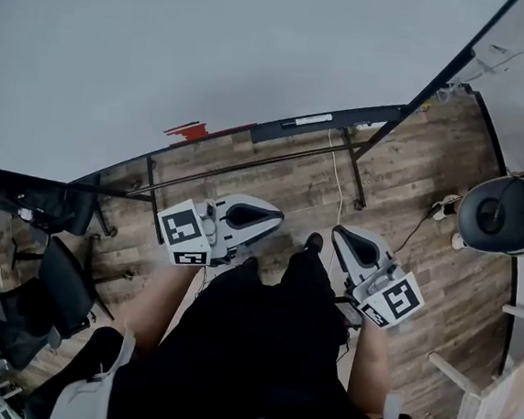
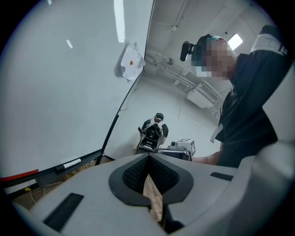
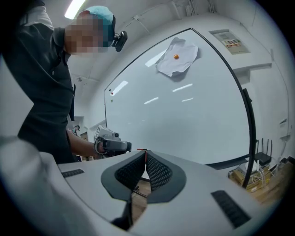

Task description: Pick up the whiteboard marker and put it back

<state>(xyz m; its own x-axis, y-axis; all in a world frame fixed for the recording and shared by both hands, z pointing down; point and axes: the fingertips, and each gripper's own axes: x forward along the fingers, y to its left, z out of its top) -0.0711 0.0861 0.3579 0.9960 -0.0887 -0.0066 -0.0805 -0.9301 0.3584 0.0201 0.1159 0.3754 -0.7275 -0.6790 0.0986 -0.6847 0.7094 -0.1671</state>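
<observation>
The whiteboard marker (image 1: 306, 120), white with a dark cap, lies in the black tray (image 1: 344, 120) along the whiteboard's bottom edge; the left gripper view shows the marker (image 2: 69, 164) at lower left. My left gripper (image 1: 263, 217) and right gripper (image 1: 340, 234) are held close in front of the person's body, well short of the tray. Both are shut with nothing between the pads, as the left gripper (image 2: 148, 156) and right gripper (image 3: 145, 152) show in their own views. Each gripper points level, toward the other.
A red eraser (image 1: 188, 131) sits on the tray left of the marker. The whiteboard (image 1: 213, 43) stands on a black frame (image 1: 353, 171) over wood floor. Black office chairs (image 1: 41, 298) stand at left, a round black and white machine (image 1: 506, 214) at right. A paper (image 3: 177, 56) is pinned to the board.
</observation>
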